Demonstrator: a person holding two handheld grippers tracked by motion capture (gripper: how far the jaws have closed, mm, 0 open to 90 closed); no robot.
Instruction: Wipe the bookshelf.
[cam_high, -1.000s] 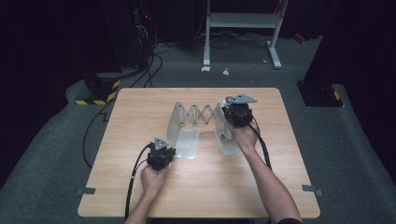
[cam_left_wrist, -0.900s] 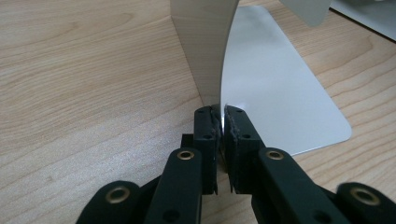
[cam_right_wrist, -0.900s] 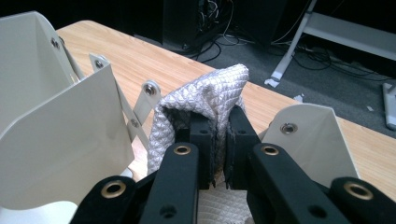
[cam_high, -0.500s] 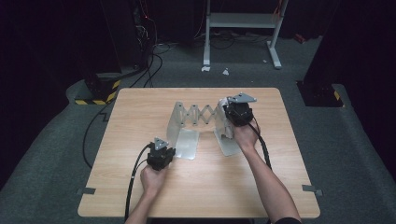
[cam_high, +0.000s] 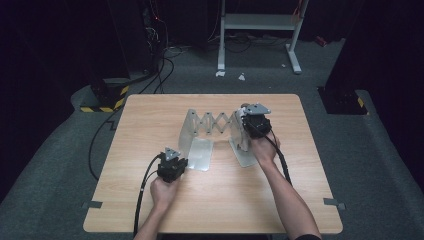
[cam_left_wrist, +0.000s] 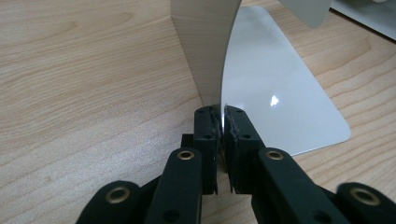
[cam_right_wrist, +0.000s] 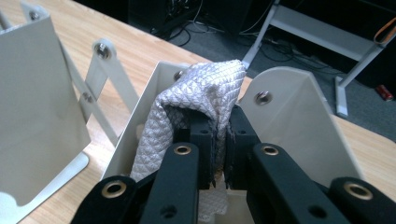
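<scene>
The worktop (cam_high: 150, 200) carries an expandable metal bookend rack (cam_high: 212, 125), its scissor lattice running left to right between two upright end plates, so its long axis lies across the person. The left end plate (cam_left_wrist: 205, 51) stands directly ahead of the left gripper (cam_high: 171, 166), whose fingers (cam_left_wrist: 205, 135) are pinched nearly shut on that plate's lower edge, just where the flat foot (cam_left_wrist: 280, 93) meets it. The right gripper (cam_high: 254, 121) sits at the far right end plate (cam_right_wrist: 289, 107), the nearer hand to that end; its fingers (cam_right_wrist: 201, 140) are narrow, holding a quilted white cloth (cam_right_wrist: 196, 98) that drapes over the plate's top edge. Any widening or folding turns on the two hands moving along the lattice line. Compared with the earlier pictures, nothing has shifted: rack, cloth and both hands keep their places
</scene>
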